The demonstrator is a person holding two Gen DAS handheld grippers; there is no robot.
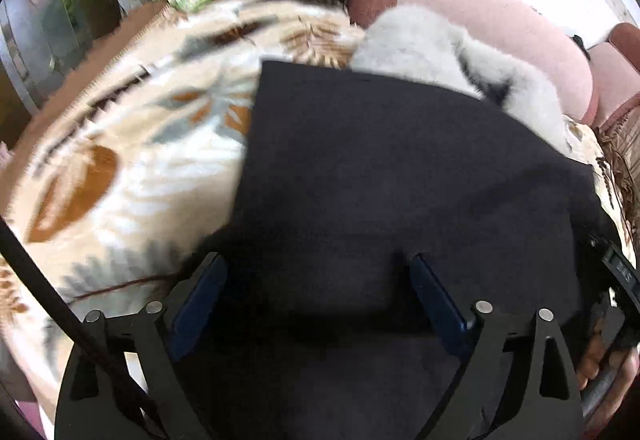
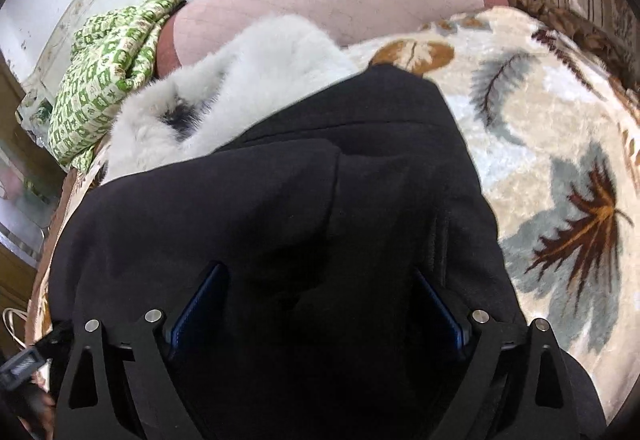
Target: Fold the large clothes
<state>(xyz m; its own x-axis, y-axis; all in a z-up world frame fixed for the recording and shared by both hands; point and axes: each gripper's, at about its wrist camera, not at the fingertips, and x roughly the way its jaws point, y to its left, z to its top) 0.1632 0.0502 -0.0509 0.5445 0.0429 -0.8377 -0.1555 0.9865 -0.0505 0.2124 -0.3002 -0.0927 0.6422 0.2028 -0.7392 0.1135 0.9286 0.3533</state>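
Note:
A large black coat (image 1: 400,168) lies flat on a leaf-patterned blanket (image 1: 132,144), its pale grey fur collar (image 1: 432,44) at the far end. My left gripper (image 1: 318,260) hovers over the coat's near part with its jaws wide apart, and nothing is pinched between the blue pads (image 1: 200,296). In the right wrist view the same coat (image 2: 280,200) shows a folded layer and a seam, with the fur collar (image 2: 224,92) beyond it. My right gripper (image 2: 320,272) is also open over the black cloth. Whether the fingertips touch the fabric is unclear.
A pink padded bolster (image 1: 492,28) runs along the far side under a white wall. A green-and-cream patterned cloth (image 2: 104,72) is bunched at the far left. The blanket (image 2: 560,160) spreads out to the right. A hand (image 1: 604,364) on the other gripper shows at the left wrist view's right edge.

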